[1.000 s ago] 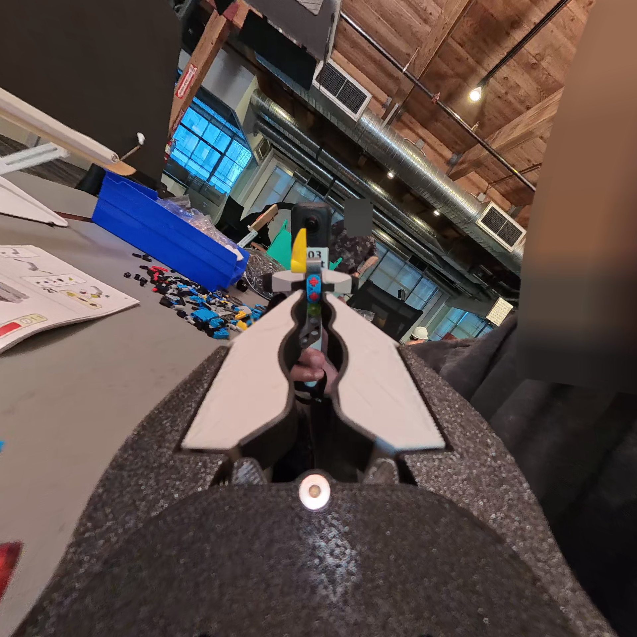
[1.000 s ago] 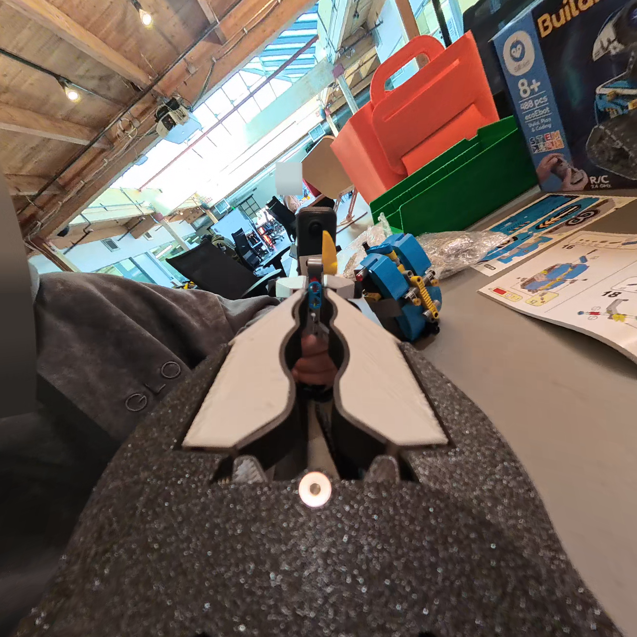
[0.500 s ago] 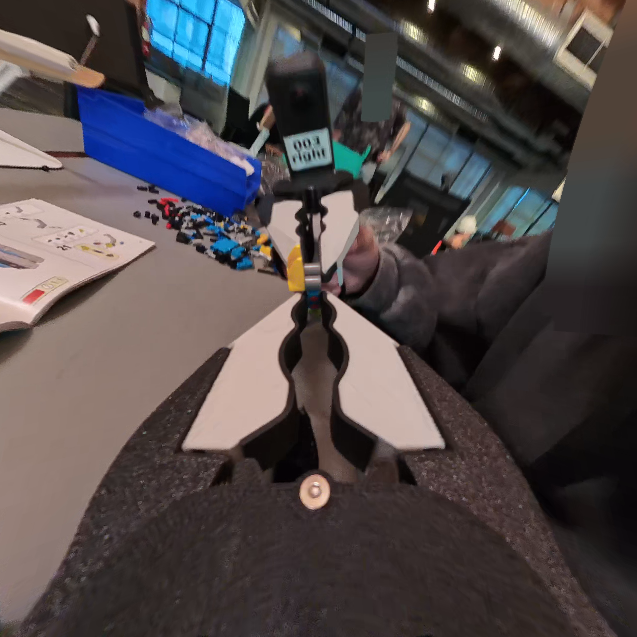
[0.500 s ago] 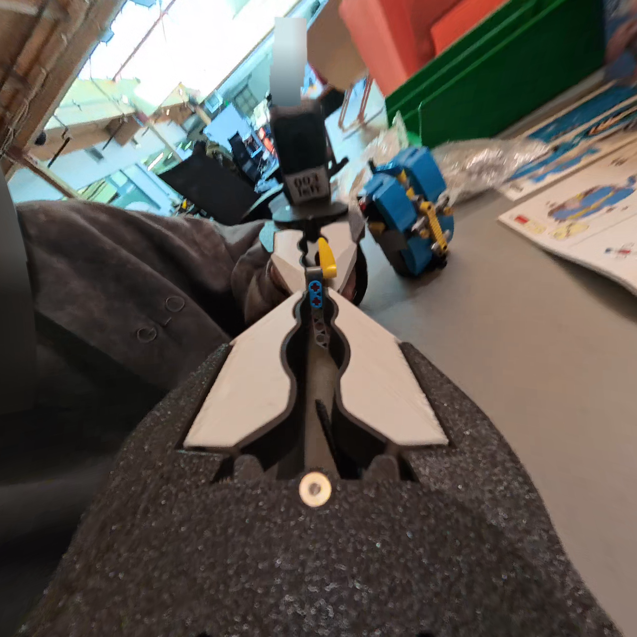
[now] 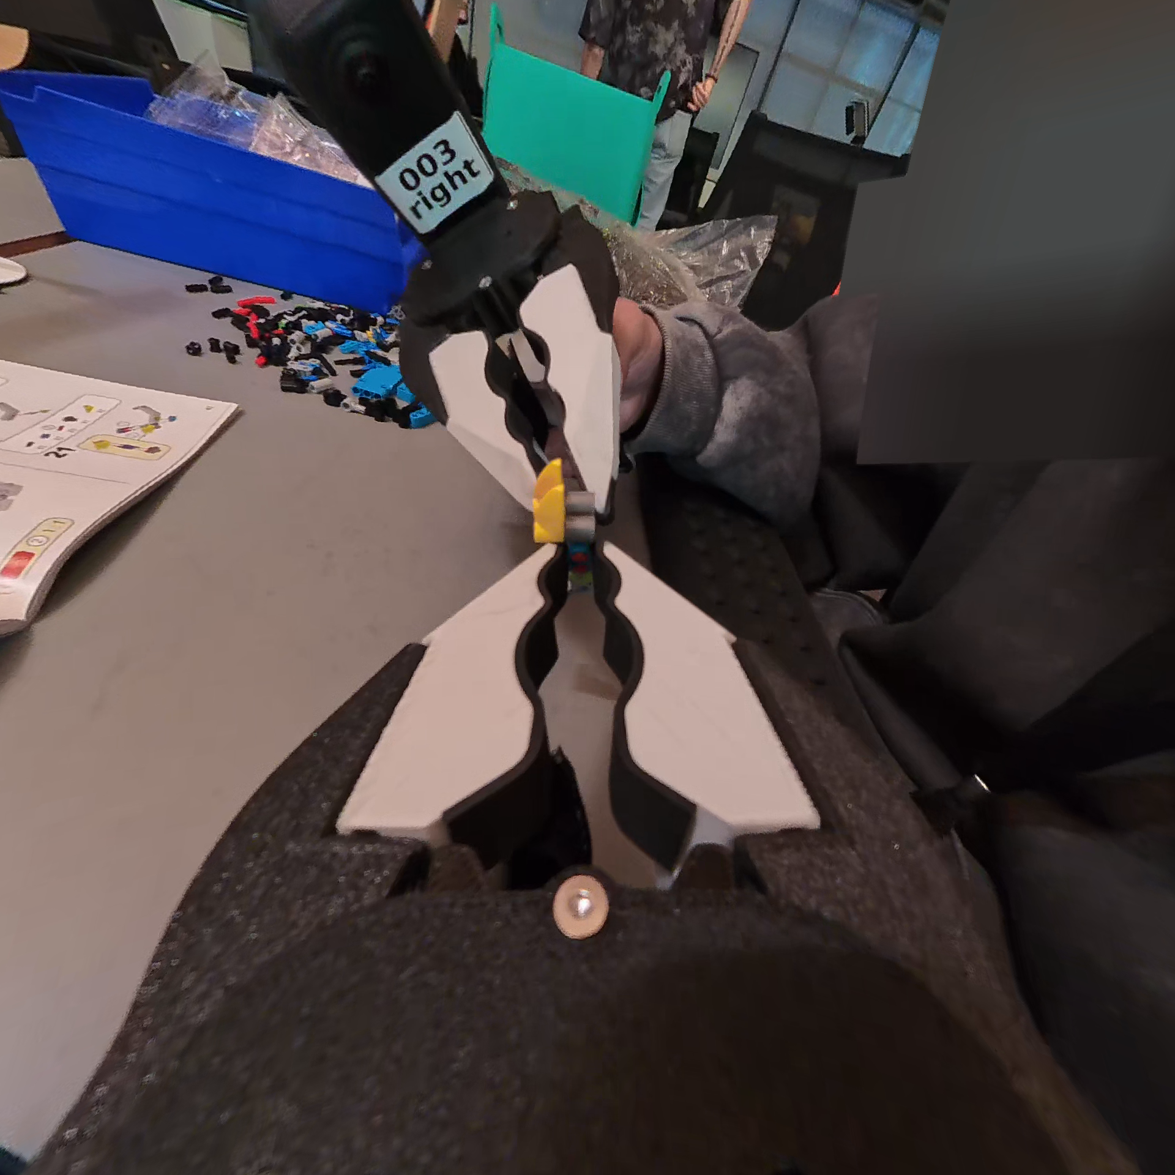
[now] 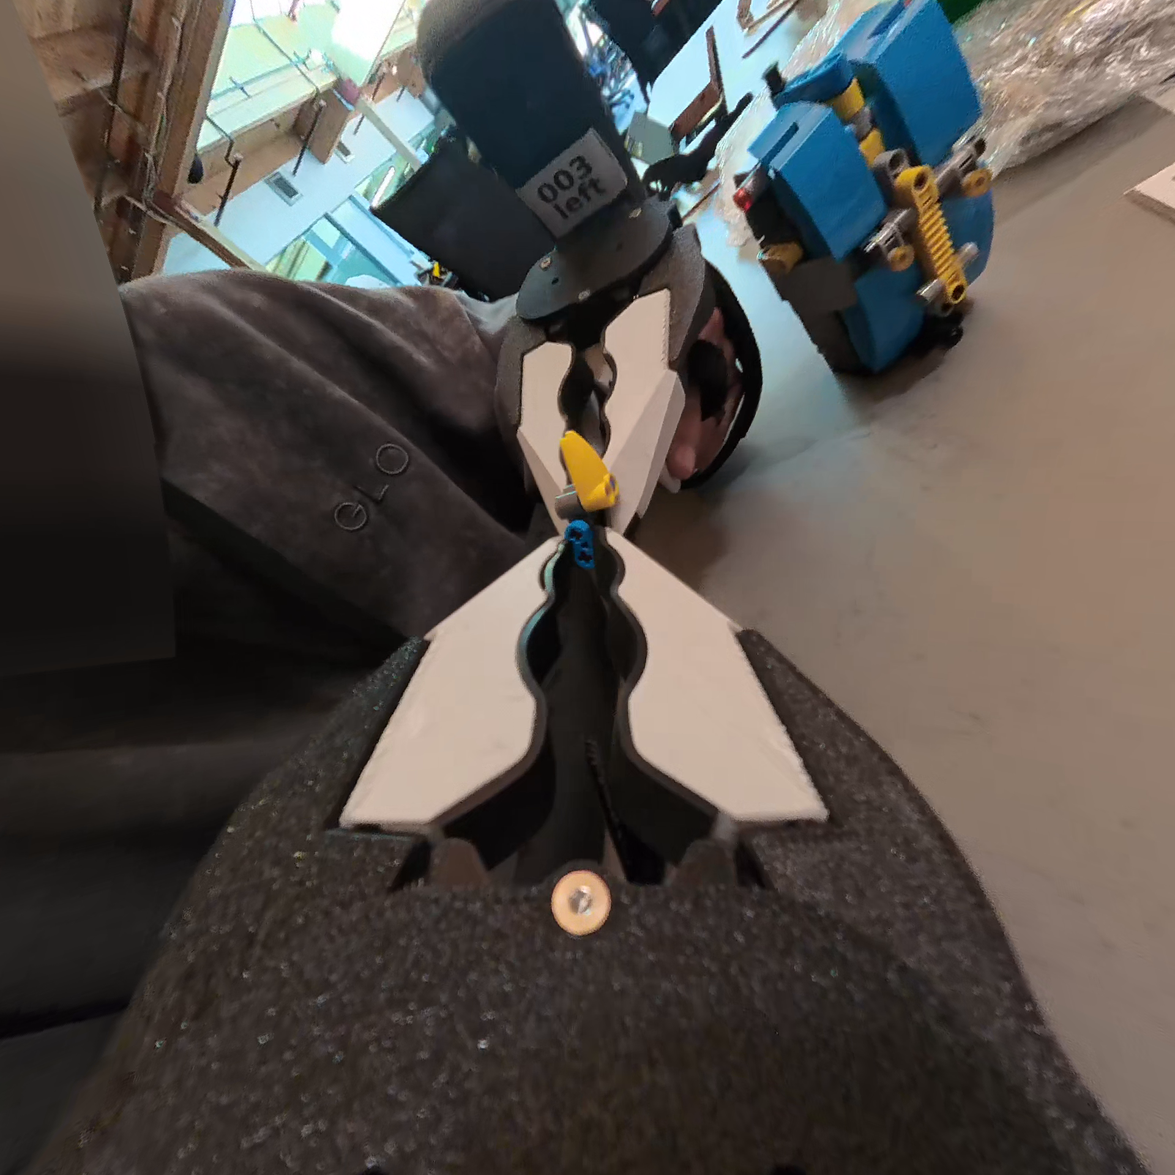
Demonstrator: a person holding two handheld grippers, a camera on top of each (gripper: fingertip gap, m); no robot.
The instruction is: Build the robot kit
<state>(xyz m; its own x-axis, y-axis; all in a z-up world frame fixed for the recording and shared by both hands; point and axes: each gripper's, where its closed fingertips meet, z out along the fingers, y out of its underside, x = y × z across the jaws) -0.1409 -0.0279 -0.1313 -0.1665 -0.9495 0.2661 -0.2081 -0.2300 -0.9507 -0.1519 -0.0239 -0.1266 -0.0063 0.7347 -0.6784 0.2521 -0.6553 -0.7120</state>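
Two hand-held grippers meet tip to tip on one small assembly [image 5: 568, 518] of plastic bricks: a yellow curved piece, a grey connector and a thin blue bit with red dots. It sits at the centre of both views, held in the air above the near edge of the table [image 5: 286, 572].

The left hand-held gripper [image 5: 578, 563] has its jaws drawn narrow, clamped on the blue end. The right hand-held gripper [image 6: 582, 548] comes at it from the opposite side, also nearly closed, and pinches the same assembly. The yellow piece juts out sideways between the two sets of tips.

By its look the assembly is very light, hard and smooth, so it would likely slip or twist if pinched on a curved face. The flat sides of the blue bit and the grey connector seem the safer places to grip. The pressed joints could pop apart under a sideways pull.

A hand [image 5: 636, 375] in a grey sleeve [image 5: 718, 394] holds the right one, right of centre in the left wrist view. Loose bricks [image 5: 330, 362] lie scattered upper left there, just before a blue bin [image 5: 210, 197], with a booklet [image 5: 95, 458] at the left edge. A blue model [image 6: 871, 210] stands on the table at the upper right of the right wrist view.
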